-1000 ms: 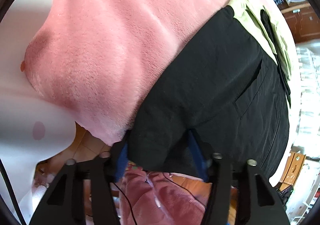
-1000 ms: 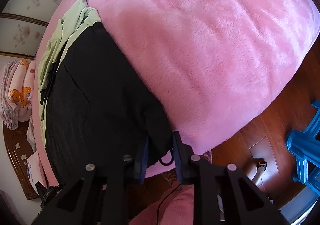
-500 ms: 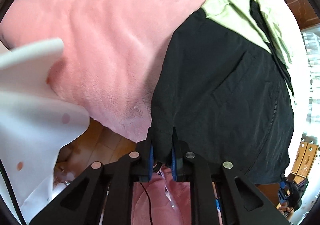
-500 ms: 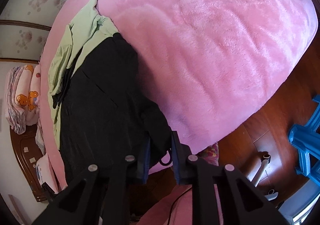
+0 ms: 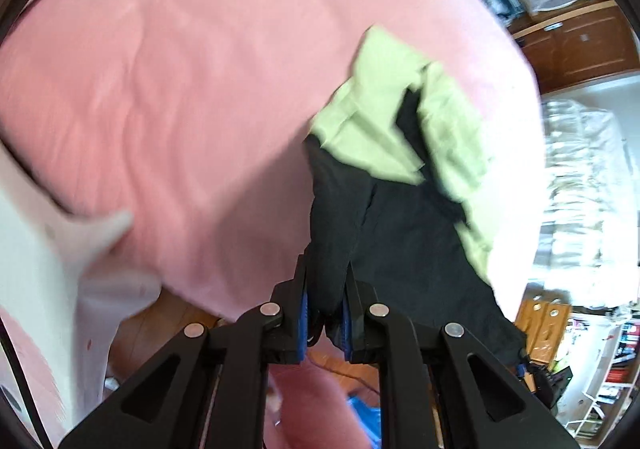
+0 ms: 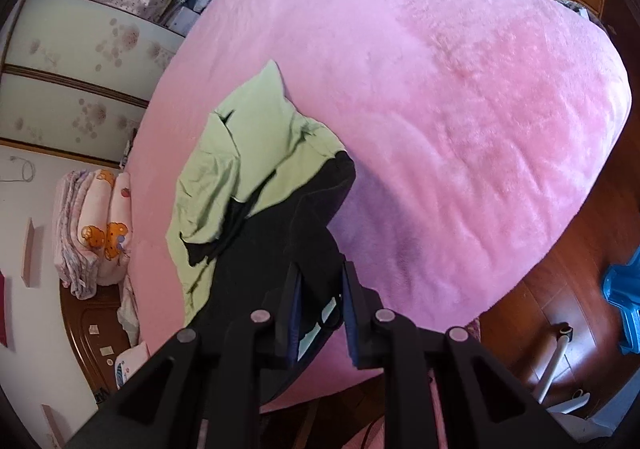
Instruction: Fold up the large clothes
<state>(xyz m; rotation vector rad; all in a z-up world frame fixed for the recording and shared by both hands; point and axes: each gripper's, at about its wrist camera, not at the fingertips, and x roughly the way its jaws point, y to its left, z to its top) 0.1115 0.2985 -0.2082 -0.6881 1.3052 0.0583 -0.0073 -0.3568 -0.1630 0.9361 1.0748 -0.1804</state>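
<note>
Garment: the jacket (image 6: 256, 185), black with a pale green upper part, has its near hem raised off the bed (image 6: 460, 97); its far green part lies on the pink cover.
Left tongs (image 5: 325, 313): clenched on a bunched fold of the black hem; the jaws have just been closing, with cloth between them.
Right tongs (image 6: 319, 305): grasping the other black hem corner, pads pressed on the cloth.
Risk, slip: the cloth looks smooth and thin, so a short bite at either corner may pull free under the hanging weight.
Risk, uneven fold: if one corner travels ahead of the other, the hem will skew and the fold will land crooked.
Risk, drag: the green part may slide and crumple on the plush cover.
Left view only: the jacket's far right edge and what is probably the other tongs there, though blurred.
Right view only: the folded quilts (image 6: 96, 229) far left, and the bed's right edge above the floor (image 6: 568, 289).
</note>
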